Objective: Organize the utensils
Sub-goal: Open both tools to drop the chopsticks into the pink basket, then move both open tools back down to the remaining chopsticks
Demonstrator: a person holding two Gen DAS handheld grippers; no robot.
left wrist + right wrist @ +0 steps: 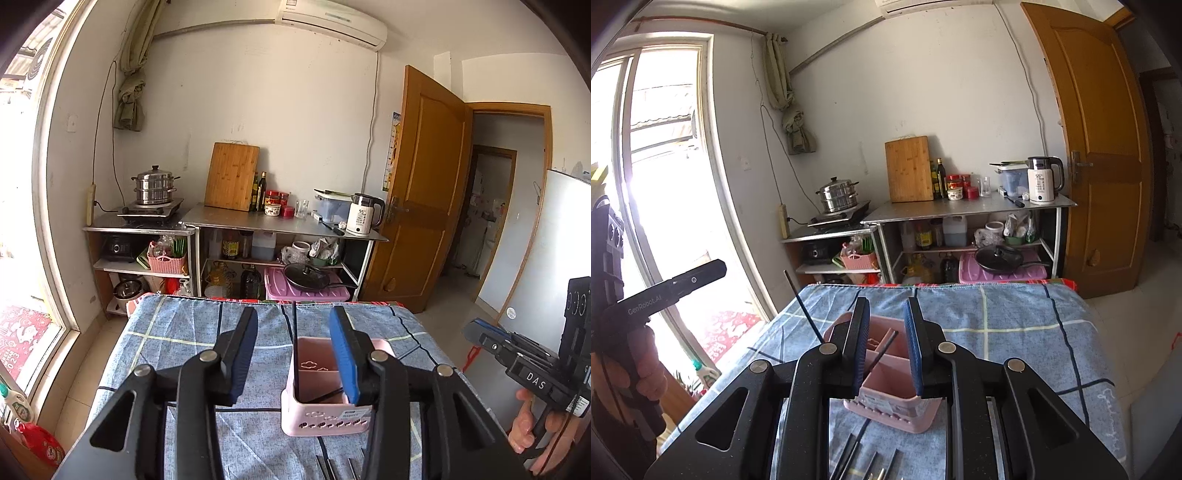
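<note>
A pink utensil holder (325,417) stands on the blue checked tablecloth (177,332). A black chopstick (294,332) stands upright in its left end, and another lies slanted inside. My left gripper (295,354) is open and empty, above and just behind the holder. In the right wrist view the holder (894,398) sits under my right gripper (884,347), which is open and empty; one chopstick (803,302) leans out to the left and another (884,350) lies inside. Several loose dark utensils (860,458) lie on the cloth in front of the holder.
Beyond the table's far edge stand steel shelves (258,221) with a steamer pot, a cutting board, bottles and a kettle. A window (22,221) is on the left and a wooden door (421,192) on the right. The other hand-held gripper (524,365) shows at right.
</note>
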